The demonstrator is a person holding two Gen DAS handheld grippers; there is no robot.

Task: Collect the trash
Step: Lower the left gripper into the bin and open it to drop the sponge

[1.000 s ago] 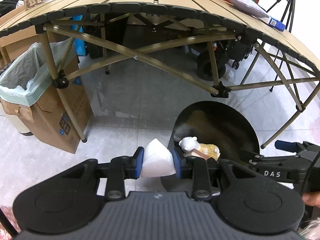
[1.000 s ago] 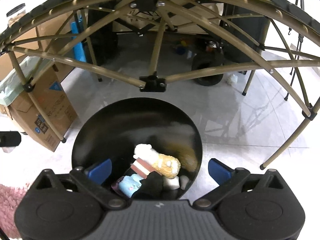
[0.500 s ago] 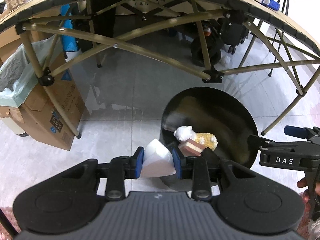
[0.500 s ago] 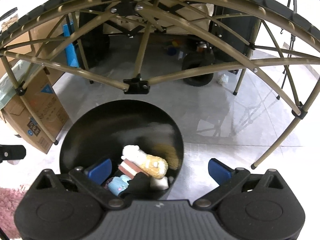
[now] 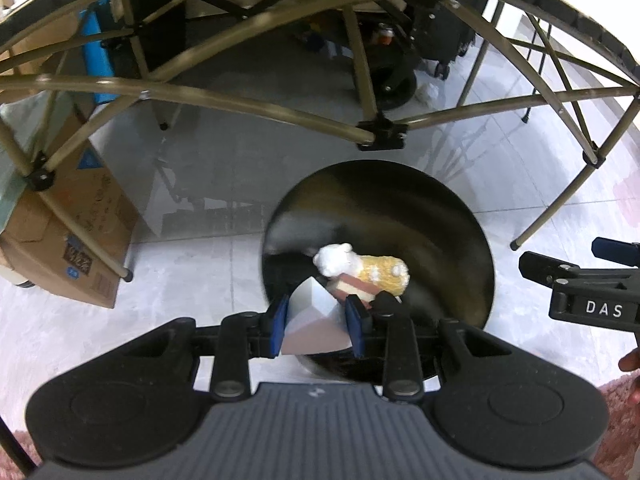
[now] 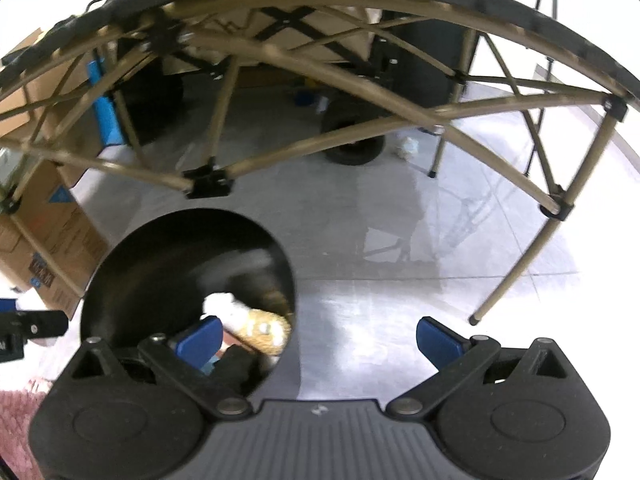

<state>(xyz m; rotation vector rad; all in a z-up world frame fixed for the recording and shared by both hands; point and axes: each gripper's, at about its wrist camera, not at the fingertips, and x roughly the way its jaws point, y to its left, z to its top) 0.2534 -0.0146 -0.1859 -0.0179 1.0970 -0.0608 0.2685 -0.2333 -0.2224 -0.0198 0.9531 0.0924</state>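
White crumpled paper is clamped in the left gripper above the round black bin; release should be made well inside. The right gripper is spread, empty.

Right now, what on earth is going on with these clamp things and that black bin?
A person is collecting trash with two handheld grippers. The left gripper has its jaws shut on a white folded piece of paper, held over the rim of the black bin, which already holds a small plush toy. The right gripper hangs open and empty beside it.
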